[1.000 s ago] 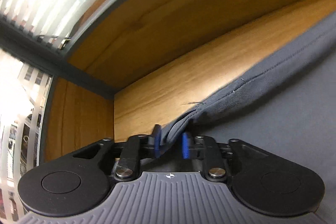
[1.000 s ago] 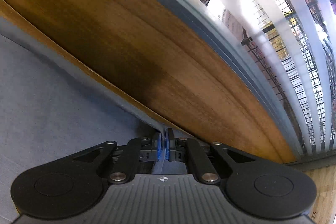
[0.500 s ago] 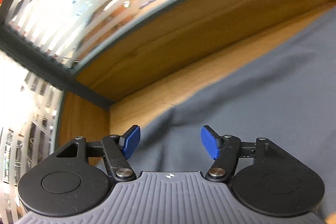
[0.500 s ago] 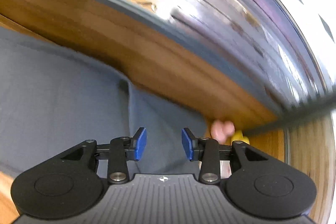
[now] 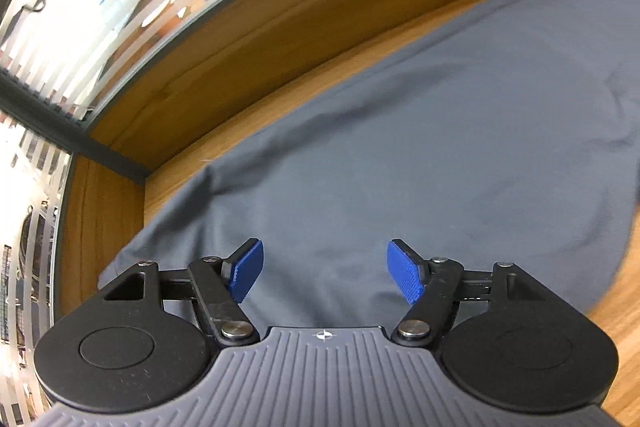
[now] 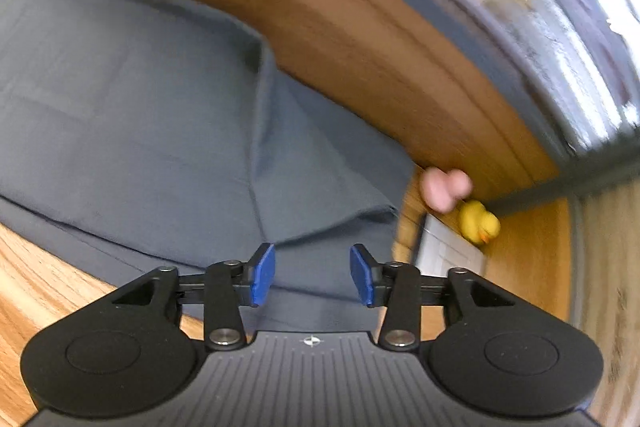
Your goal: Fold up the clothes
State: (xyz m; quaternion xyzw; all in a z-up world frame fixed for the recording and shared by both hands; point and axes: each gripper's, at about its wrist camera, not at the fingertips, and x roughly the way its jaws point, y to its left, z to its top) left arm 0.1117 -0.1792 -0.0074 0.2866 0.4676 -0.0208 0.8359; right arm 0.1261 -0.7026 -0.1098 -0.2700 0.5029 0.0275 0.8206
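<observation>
The grey garment [image 5: 420, 147] lies spread flat across the wooden table [image 5: 248, 131], under both grippers. The left gripper [image 5: 324, 273] and right gripper [image 6: 312, 277] have just been opening and stand released, nothing between the pads. Risk: the fold ridge [image 6: 260, 131] may slump or crease unevenly (loose cloth). A wooden wall panel [image 6: 360, 27] backs the table; a yellow duck [image 6: 478, 221] sits in the corner.

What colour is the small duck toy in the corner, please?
Yellow; the duck shows best in the right wrist view.

place: office | cues: frosted-striped glass partition [image 5: 60, 39]; wooden desk [image 5: 240, 131]
</observation>
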